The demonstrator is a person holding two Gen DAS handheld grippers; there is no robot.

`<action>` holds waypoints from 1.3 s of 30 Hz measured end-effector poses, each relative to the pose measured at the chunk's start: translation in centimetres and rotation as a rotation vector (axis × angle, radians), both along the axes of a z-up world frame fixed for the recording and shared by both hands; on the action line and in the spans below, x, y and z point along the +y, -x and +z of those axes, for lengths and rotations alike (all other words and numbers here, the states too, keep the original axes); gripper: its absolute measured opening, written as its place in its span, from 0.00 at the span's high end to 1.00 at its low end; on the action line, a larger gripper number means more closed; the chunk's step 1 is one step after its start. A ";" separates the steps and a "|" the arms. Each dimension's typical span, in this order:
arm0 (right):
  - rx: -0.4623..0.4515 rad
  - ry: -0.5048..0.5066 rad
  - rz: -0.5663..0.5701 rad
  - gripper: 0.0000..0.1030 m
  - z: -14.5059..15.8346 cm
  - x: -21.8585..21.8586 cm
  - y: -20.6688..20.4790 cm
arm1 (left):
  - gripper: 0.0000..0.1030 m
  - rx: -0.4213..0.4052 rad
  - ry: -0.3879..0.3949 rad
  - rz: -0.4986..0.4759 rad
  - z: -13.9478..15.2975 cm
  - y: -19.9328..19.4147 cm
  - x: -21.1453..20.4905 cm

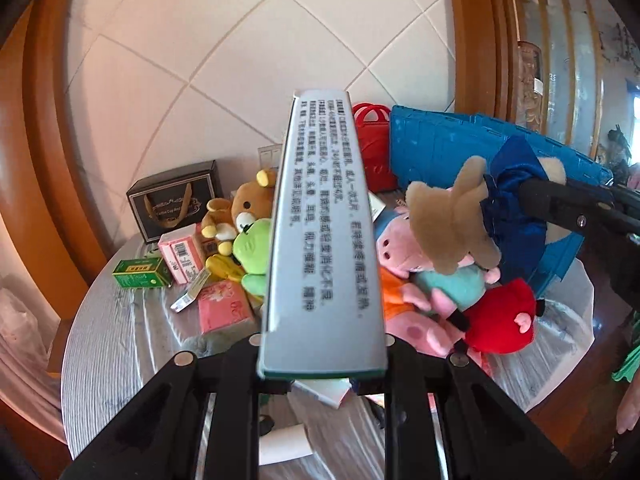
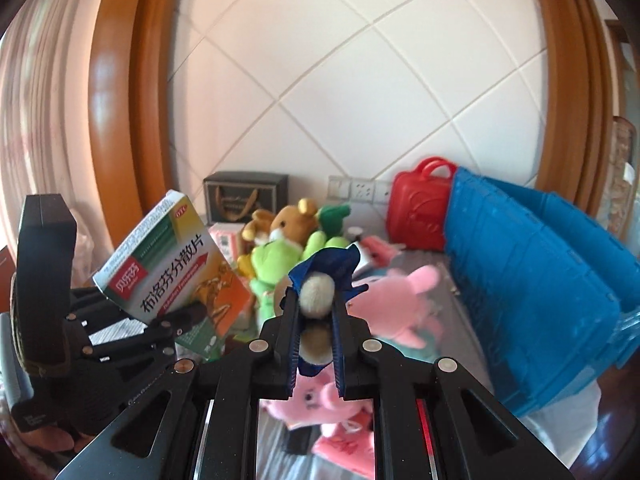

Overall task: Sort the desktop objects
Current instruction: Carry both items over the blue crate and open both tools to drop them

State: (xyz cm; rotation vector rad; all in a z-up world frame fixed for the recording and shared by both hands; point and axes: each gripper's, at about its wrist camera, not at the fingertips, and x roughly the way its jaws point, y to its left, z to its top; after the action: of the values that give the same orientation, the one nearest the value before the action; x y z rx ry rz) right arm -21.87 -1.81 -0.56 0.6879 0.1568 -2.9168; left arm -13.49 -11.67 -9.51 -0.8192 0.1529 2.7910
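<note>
Both hand-held grippers loaded above the cluttered desk.

The left hand-held gripper is clamped on the medicine box, a stiff, smooth carton jutting ahead of its fingers; to its right, the right hand-held gripper pinches a soft tan plush toy in glossy blue cloth. Best keep both squeezes steady: the limp plush could slip. The ribbed blue crate beyond-right probably suits toys.
</note>
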 end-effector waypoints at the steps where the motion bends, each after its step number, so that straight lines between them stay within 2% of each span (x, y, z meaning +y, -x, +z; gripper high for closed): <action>1: 0.015 0.001 -0.013 0.87 0.5 1.0 0.0 | 0.82 0.013 -0.002 -0.008 0.5 0.3 1.2; 7: 0.102 -0.005 -0.073 0.87 4.1 8.5 0.4 | 0.82 0.086 -0.019 -0.043 3.6 2.5 9.8; 14: 0.163 -0.008 -0.154 0.87 7.7 21.3 1.8 | 0.82 0.137 -0.028 -0.096 7.6 5.8 22.9; 19: 0.168 -0.035 -0.223 0.87 9.6 30.0 3.5 | 0.82 0.146 -0.035 -0.131 9.9 8.0 31.2; 22: 0.154 -0.049 -0.269 0.87 10.0 34.8 4.8 | 0.82 0.122 -0.038 -0.165 10.8 8.9 35.9; 24: 0.143 -0.050 -0.296 0.87 9.9 37.5 5.3 | 0.82 0.137 -0.008 -0.165 11.2 9.1 38.9; 27: 0.112 -0.052 -0.333 0.87 9.1 40.9 5.7 | 0.82 0.088 -0.025 -0.207 11.8 10.0 42.4; 30: 0.073 -0.046 -0.357 0.87 8.1 43.7 6.5 | 0.82 0.069 0.000 -0.210 11.7 10.5 45.7; 32: 0.046 -0.048 -0.365 0.87 7.3 45.1 6.9 | 0.82 0.014 0.014 -0.212 10.9 11.3 47.3; 39: -0.007 -0.073 -0.389 0.86 5.5 47.2 7.7 | 0.82 -0.131 0.047 -0.197 8.1 11.8 49.4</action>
State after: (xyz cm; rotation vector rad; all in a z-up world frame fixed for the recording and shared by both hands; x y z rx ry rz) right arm -29.57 45.35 4.90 0.8216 0.1433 -3.2913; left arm -25.33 37.73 -1.36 -0.9401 0.2632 2.5508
